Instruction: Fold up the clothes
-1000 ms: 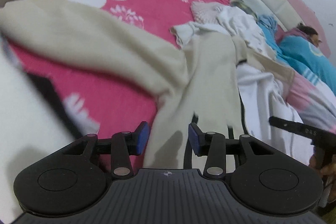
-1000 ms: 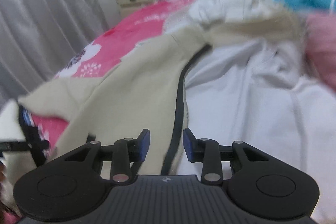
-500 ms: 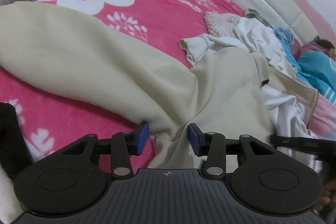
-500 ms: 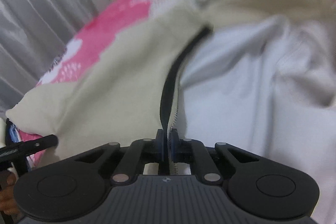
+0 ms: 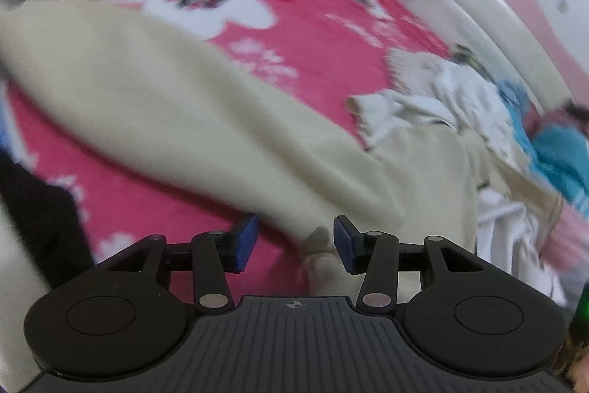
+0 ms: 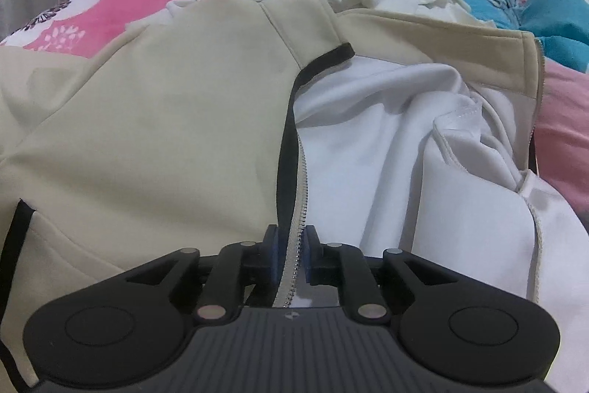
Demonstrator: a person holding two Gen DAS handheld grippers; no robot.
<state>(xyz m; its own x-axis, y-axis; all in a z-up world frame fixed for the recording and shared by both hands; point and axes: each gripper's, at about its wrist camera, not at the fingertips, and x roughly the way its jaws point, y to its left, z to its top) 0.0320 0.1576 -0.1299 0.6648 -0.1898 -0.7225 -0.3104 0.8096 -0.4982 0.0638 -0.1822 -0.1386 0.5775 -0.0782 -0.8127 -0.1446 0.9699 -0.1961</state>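
I have the right gripper (image 6: 291, 255) clamped on the beige jacket's (image 6: 165, 120) zipper edge (image 6: 299, 205). My left gripper (image 5: 294, 244) gapes wide, sleeve (image 5: 176, 105) just ahead.

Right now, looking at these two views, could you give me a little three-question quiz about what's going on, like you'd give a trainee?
1. True or false: the right gripper is shut on the zipper edge of the beige jacket.
2. Multiple choice: the left gripper is (A) shut on a sleeve, (B) open with beige cloth between its fingers, (C) holding a white shirt.
3. Fill in: the jacket lies on a bed with a ____ floral blanket.

Key: 1 true; 2 B; 3 pink.
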